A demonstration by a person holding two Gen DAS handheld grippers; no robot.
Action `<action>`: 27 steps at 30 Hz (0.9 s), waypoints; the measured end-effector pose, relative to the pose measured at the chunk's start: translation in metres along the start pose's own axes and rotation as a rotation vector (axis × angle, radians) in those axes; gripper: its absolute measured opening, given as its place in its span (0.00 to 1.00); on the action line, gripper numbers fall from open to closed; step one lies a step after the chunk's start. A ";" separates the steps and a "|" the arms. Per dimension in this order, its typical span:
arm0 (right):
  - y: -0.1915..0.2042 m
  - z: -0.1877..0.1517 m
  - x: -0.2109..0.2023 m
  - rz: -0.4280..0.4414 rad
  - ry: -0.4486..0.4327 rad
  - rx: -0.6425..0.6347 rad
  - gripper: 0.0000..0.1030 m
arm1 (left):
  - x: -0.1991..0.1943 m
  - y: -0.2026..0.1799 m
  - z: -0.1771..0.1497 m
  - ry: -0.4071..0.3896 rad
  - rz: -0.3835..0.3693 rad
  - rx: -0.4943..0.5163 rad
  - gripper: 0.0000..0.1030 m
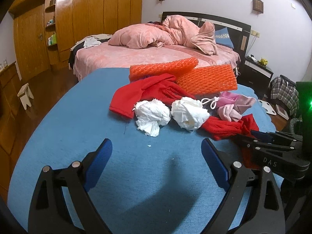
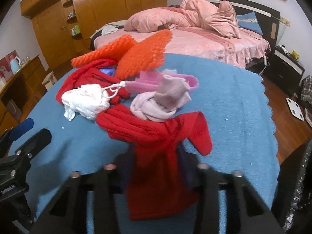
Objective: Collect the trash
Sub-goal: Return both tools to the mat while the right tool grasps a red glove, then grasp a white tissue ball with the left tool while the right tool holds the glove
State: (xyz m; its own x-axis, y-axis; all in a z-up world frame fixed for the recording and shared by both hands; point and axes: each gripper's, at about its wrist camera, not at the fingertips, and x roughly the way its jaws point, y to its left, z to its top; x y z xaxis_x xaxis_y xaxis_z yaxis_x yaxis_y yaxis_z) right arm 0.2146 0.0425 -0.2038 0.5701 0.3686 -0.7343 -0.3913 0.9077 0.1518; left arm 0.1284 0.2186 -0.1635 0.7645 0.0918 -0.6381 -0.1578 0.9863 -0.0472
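Two crumpled white tissue wads (image 1: 151,115) (image 1: 188,114) lie mid-table on the blue cloth, the right one (image 2: 85,100) also in the right wrist view. My left gripper (image 1: 156,146) hovers open just short of them, nothing between its blue pads. My right gripper (image 2: 156,157) is shut on a red cloth (image 2: 159,136) that bunches up between its fingers; in the left wrist view it (image 1: 253,134) comes in from the right with the red cloth (image 1: 230,126). Two orange foam nets (image 1: 206,80) (image 1: 161,68) lie at the back of the pile.
A second red cloth (image 1: 144,93), pink socks (image 2: 161,99), a pink tray (image 2: 148,81) and a white cord (image 1: 210,102) share the blue-covered table (image 1: 78,128). Beyond stand a pink bed (image 1: 148,54), a wooden wardrobe (image 1: 91,17), a stool (image 1: 25,95) and a nightstand (image 2: 288,68).
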 end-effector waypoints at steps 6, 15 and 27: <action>0.000 -0.003 -0.013 0.054 -0.043 0.008 0.10 | 0.002 0.000 0.000 0.004 0.001 -0.001 0.87; -0.018 -0.001 -0.031 0.029 -0.088 0.068 0.10 | 0.002 -0.005 0.003 -0.009 -0.014 0.006 0.86; -0.034 0.001 -0.035 -0.011 -0.105 0.089 0.10 | 0.040 -0.033 0.028 0.032 -0.063 0.008 0.68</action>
State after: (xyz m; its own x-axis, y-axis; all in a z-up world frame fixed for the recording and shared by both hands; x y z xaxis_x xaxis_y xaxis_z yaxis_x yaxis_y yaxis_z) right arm 0.2087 -0.0012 -0.1832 0.6481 0.3737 -0.6636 -0.3215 0.9241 0.2063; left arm 0.1812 0.1930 -0.1661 0.7525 0.0252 -0.6581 -0.1046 0.9911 -0.0817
